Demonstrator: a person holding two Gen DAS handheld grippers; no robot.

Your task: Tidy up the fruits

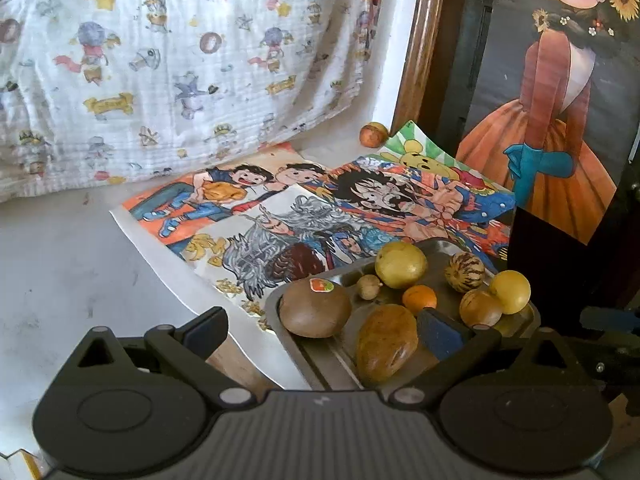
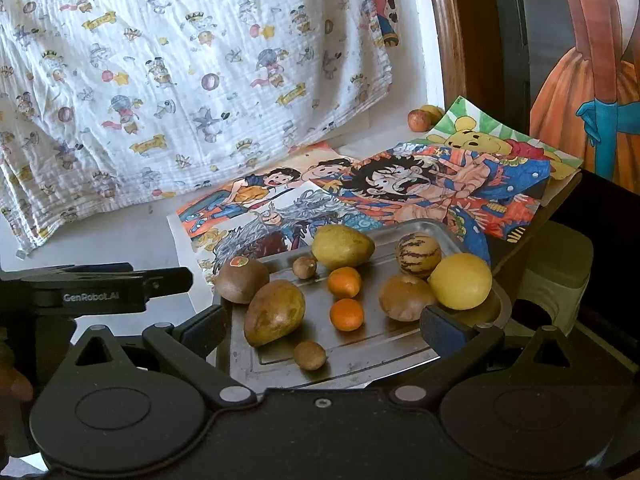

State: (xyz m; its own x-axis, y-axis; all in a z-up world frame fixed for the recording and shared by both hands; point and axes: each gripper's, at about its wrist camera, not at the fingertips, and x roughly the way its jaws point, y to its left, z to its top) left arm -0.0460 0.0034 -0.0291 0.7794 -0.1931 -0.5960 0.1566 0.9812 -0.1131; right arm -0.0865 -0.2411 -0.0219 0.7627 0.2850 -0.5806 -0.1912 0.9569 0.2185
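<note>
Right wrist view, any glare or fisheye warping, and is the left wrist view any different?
Right wrist view: the metal tray mirrors the fruit and shows pale sheen; corners are vignetted black, and the door frame bows. Left wrist view: same dark corners, bent door frame, and glare on the tray rim. Both look slightly soft, washed by daylight on the cloth.

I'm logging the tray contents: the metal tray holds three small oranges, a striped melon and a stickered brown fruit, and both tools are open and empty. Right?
Not quite: the metal tray holds two small oranges, not three, as the right wrist view shows. The striped melon, stickered brown fruit and open, empty left tool and right tool are right.
</note>
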